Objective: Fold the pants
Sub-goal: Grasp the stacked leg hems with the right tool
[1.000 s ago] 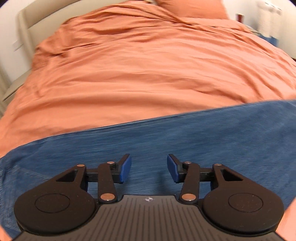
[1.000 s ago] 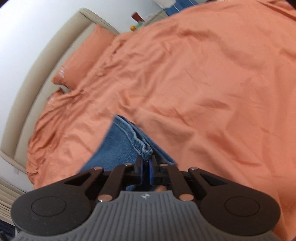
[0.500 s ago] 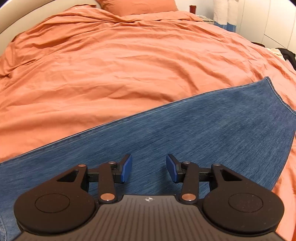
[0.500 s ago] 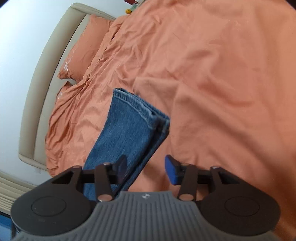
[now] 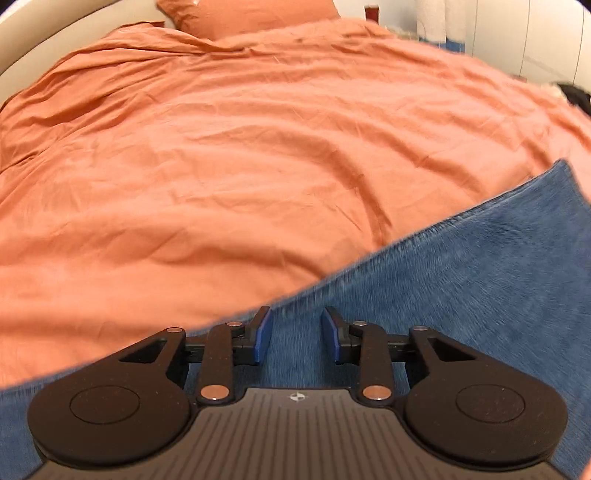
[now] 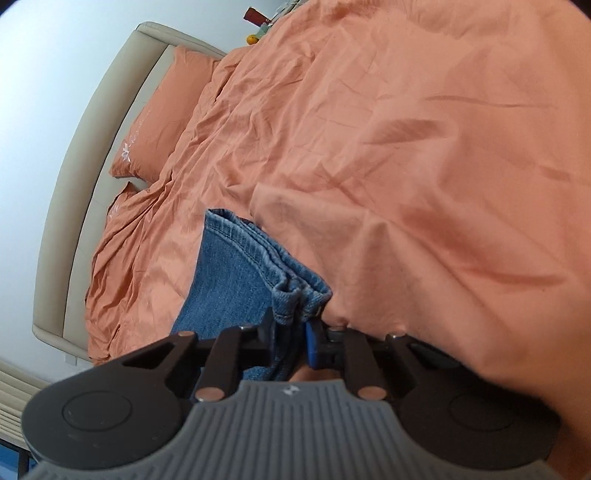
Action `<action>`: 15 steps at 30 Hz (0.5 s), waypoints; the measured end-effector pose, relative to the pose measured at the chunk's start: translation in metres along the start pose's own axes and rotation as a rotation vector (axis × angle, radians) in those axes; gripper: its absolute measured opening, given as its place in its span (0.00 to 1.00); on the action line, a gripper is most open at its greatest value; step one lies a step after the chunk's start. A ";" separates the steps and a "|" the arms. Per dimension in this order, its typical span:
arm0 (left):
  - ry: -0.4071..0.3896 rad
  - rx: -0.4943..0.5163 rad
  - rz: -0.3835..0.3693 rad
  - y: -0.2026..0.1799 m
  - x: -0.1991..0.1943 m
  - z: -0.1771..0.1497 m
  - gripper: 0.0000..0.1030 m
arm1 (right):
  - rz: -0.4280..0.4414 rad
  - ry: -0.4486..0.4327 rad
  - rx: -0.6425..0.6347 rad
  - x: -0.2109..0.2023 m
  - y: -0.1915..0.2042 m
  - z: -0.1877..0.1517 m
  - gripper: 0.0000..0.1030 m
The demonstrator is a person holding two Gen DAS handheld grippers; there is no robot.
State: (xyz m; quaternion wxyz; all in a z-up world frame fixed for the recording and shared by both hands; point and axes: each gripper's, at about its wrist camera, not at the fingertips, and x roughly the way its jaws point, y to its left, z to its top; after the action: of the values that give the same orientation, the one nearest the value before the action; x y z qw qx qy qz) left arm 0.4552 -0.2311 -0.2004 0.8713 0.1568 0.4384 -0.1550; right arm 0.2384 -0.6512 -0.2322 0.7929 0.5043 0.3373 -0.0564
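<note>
**Right now: hem corner clamped on the right, left jaws apart over the denim**

Plainly, the blue pants [image 6: 236,280] lie on the orange bedspread [image 6: 424,147], one leg running from the near edge away toward the far left, where a stitched hem [image 6: 240,236] ends on the cover. The right gripper [image 6: 291,336] has just been closing, and a bunched corner of that hem sits between its jaws, pinched by the blue pads [image 6: 314,343] with folds of denim crowding up above the tips. An orange pillow [image 6: 162,122] rests against the beige headboard [image 6: 92,147] at the far left.

In the left wrist view the pants [image 5: 461,295] spread flat across the near right part of the bed, their long edge running diagonally from the near left up to a corner at the far right. The left gripper [image 5: 295,336] hangs above this cloth just inside that edge; its jaws have just been narrowing yet stand apart, with denim seen below the gap and nothing pressed between the pads [image 5: 263,334]. Bedspread [image 5: 240,155] fills the rest, with a pillow [image 5: 255,14] at the far end.
</note>
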 end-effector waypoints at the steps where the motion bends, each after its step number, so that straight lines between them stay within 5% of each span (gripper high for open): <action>1: 0.010 0.013 0.004 -0.002 0.006 0.003 0.35 | -0.006 0.000 -0.008 0.001 0.001 0.000 0.09; 7: 0.025 -0.046 -0.001 0.001 0.017 0.006 0.35 | -0.046 -0.015 -0.054 0.006 0.007 0.000 0.08; 10: 0.004 -0.024 0.030 -0.005 0.001 0.008 0.33 | -0.064 -0.013 -0.033 0.005 0.012 0.004 0.07; 15: 0.027 0.007 -0.035 -0.018 -0.034 -0.015 0.29 | -0.096 -0.027 -0.137 -0.003 0.037 0.006 0.06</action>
State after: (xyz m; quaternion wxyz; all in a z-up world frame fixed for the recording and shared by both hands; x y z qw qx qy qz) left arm 0.4179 -0.2366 -0.1834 0.8619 0.1540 0.4525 -0.1696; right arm 0.2546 -0.6391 -0.2005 0.8264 0.4315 0.3532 -0.0780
